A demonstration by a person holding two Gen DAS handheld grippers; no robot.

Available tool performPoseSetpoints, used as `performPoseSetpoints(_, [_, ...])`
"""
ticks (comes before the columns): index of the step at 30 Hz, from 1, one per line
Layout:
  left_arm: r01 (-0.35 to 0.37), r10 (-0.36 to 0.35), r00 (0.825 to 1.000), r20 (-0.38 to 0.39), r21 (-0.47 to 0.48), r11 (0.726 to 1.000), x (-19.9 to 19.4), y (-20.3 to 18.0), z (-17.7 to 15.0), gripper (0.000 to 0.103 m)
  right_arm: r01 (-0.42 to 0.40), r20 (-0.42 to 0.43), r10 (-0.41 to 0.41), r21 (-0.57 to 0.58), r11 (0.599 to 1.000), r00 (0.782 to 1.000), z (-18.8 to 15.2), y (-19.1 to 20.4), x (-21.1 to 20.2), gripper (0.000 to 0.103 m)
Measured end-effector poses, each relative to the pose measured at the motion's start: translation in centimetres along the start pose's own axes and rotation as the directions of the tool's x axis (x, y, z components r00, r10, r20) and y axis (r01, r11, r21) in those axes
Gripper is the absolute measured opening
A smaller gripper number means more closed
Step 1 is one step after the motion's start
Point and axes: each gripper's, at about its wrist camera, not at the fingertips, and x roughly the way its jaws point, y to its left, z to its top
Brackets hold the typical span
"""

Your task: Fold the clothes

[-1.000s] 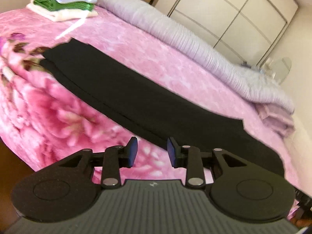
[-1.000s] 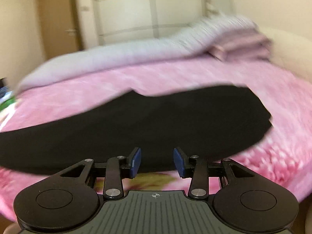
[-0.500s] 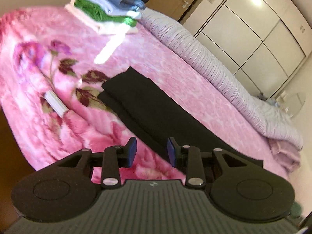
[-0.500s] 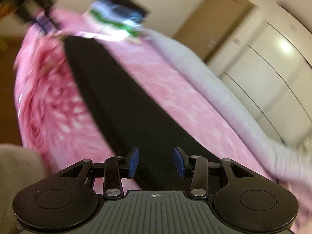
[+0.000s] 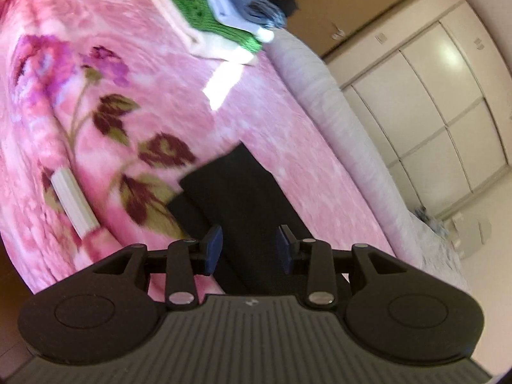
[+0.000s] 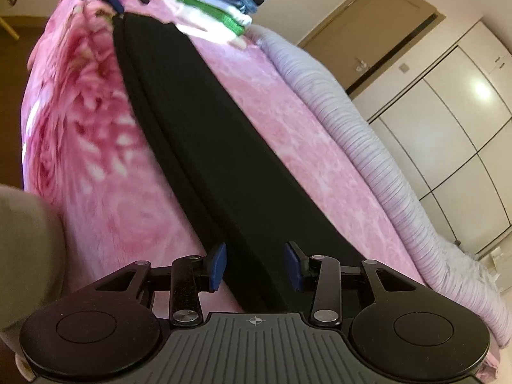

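Note:
A long black garment [image 6: 198,121], folded lengthwise into a narrow strip, lies on the pink floral blanket [image 6: 96,166]. My right gripper [image 6: 255,265] is open and hovers over the near end of the strip, with nothing between its fingers. At the far end my left gripper [image 6: 128,0] shows by the garment's corner. In the left wrist view the left gripper [image 5: 249,249] is open just above the squared end of the black garment [image 5: 233,198] and holds no cloth.
A stack of folded clothes [image 5: 224,9], white, green, blue and black, sits at the bed's far corner. A grey striped duvet [image 6: 368,147] runs along the far side. Wardrobe doors [image 5: 432,96] and a brown door [image 6: 374,32] stand behind. A person's beige clothing [image 6: 25,249] is at the left.
The left gripper has travelled along the garment to its end near the stack. The right view has swung from facing across the bed to looking down the strip's length. Both stayed open.

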Motion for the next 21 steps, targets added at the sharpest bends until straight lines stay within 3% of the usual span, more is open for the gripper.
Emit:
performPoseSetpoints(3, [-0.040, 0.040, 0.999, 0.004, -0.027, 0.999, 0.7, 0.6, 0.3, 0.031, 0.002, 0.021, -0.002, 0.007, 1.000, 1.000, 0.4, -0.3, -0.8, 0.038])
performPoseSetpoints(13, [-0.047, 0.050, 0.998, 0.031, -0.067, 0.997, 1.4, 1.4, 0.2, 0.033, 0.019, 0.003, -0.019, -0.011, 1.000, 1.000, -0.1, -0.2, -0.7, 0.037])
performPoseSetpoints(17, [-0.044, 0.046, 0.998, 0.050, -0.044, 0.998, 1.4, 1.0, 0.2, 0.030, 0.031, -0.015, -0.031, -0.031, 0.999, 0.999, -0.5, -0.2, -0.2, 0.027])
performPoseSetpoints(21, [-0.048, 0.050, 0.997, 0.052, -0.040, 0.998, 1.5, 0.7, 0.2, 0.030, 0.001, -0.025, -0.003, -0.071, 0.997, 1.000, -0.6, 0.2, -0.3, 0.027])
